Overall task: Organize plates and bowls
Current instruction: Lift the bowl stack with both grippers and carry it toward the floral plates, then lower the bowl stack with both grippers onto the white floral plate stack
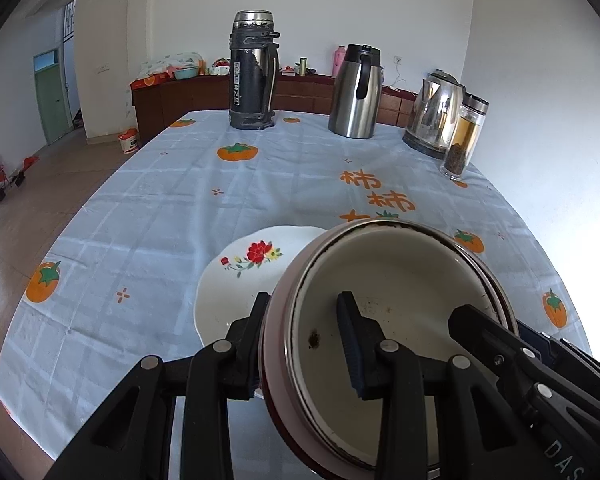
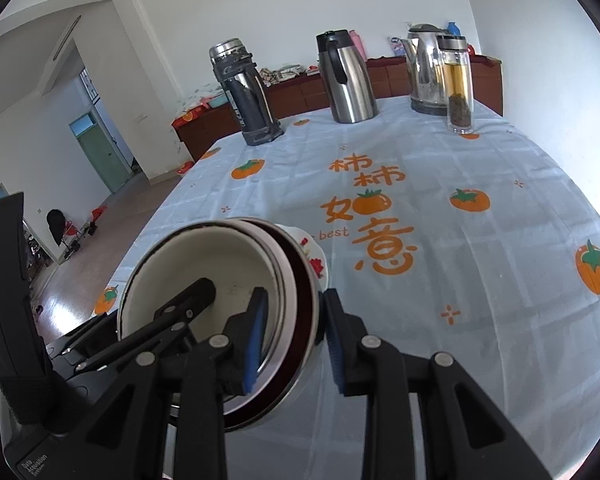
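Note:
A red bowl with a white inside [image 1: 404,280] is held tilted over a white plate with a red flower print [image 1: 236,280]. My left gripper [image 1: 304,340] is shut on the bowl's left rim, one finger outside and one inside. My right gripper [image 2: 296,340] is shut on the opposite rim of the same bowl [image 2: 220,264], one finger inside, one outside. The plate [image 2: 318,260] peeks out behind the bowl in the right wrist view. Each gripper shows in the other's view, reaching into the bowl.
At the far end of the table stand a dark thermos [image 1: 254,72], a steel carafe [image 1: 356,92], an electric kettle [image 1: 436,116] and a glass tea bottle [image 1: 464,136]. The blue tablecloth [image 1: 260,184] has orange persimmon prints. The table's left edge drops to the floor.

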A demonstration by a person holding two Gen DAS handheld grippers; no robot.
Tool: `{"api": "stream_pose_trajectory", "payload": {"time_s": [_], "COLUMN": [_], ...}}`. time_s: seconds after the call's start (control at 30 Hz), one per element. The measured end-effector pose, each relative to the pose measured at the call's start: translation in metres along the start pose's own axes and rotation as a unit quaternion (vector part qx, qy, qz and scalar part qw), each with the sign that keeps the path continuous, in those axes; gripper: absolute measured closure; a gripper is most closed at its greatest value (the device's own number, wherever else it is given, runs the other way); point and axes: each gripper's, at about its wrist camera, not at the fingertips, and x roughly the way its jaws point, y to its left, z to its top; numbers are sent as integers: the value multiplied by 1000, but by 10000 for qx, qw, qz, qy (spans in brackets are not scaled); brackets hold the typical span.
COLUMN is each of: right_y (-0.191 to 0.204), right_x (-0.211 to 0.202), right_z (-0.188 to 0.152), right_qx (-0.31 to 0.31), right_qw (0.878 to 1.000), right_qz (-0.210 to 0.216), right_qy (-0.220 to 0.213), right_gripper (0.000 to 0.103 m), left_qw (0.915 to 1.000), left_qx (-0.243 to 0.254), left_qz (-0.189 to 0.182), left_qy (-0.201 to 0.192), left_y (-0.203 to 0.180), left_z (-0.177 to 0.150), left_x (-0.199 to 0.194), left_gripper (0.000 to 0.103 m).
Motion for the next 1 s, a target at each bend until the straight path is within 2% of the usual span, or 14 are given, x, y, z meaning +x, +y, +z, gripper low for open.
{"api": "stream_pose_trajectory", "payload": {"time_s": [1.0], "right_y": [5], "right_x": [42], "right_z": [24], "right_qx": [18], "right_qw": [9999], "right_qz": [33], "right_qy": [154], "right_gripper": [75], "left_qw": [9998], "left_qx": [-111], "left_qz": [44], "left_qy": [145], "left_y": [16], "left_z": [26], "left_x": [40], "left_gripper": [66]}}
